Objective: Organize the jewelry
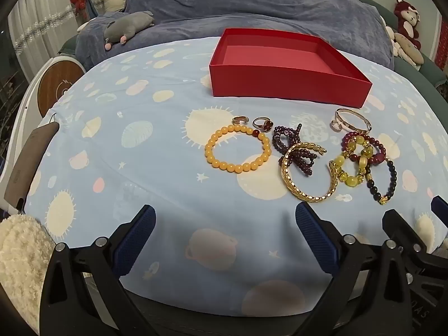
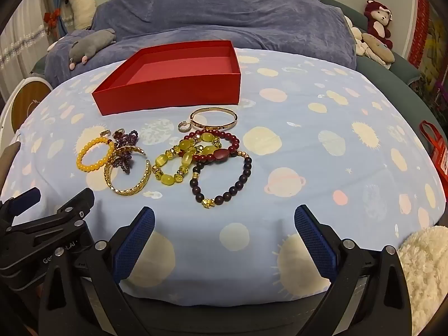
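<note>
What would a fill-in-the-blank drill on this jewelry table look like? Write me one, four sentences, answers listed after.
1. The red box holds ____ pieces of jewelry.
2. The yellow bead bracelet has a single ____ bead in it.
3. Both the left gripper and the right gripper have their jaws ____.
4. The gold cuff lies partly on top of the ____ bead strand.

Answers: no; red; open; purple

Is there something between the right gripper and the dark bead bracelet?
Nothing visible. Only bare cloth lies between the open right gripper and the dark bead bracelet, the nearest piece.
</note>
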### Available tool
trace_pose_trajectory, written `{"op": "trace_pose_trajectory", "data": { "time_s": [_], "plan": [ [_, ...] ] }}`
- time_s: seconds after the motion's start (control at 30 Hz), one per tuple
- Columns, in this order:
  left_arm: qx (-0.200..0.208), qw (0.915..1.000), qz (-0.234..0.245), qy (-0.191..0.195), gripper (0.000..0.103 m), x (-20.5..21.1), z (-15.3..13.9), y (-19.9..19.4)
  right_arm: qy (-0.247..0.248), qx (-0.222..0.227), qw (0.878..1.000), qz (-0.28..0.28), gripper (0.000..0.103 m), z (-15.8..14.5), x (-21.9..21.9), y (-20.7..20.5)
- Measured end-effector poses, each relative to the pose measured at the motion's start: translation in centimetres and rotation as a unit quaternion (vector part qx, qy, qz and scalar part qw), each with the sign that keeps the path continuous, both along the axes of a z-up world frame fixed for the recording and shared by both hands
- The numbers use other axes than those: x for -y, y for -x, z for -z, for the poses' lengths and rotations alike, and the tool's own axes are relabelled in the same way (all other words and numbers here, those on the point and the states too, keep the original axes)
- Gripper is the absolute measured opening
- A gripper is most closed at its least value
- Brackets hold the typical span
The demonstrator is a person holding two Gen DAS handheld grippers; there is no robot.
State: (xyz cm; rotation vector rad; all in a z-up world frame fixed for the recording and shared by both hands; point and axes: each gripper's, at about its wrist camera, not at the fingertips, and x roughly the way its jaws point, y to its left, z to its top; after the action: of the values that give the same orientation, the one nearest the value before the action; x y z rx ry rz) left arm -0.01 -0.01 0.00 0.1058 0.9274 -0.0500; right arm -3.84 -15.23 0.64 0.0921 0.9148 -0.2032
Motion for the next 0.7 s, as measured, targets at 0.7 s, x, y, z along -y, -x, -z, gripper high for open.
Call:
{"op": "trace_pose_trajectory", "data": {
  "time_s": [0.7],
  "plan": [
    [-0.003, 1.0000, -0.003, -0.006, 0.095, 0.65, 0.45, -0.03, 0.001, -0.002, 1.000, 0.000, 0.096, -0.03, -0.03, 0.02]
  ]
}}
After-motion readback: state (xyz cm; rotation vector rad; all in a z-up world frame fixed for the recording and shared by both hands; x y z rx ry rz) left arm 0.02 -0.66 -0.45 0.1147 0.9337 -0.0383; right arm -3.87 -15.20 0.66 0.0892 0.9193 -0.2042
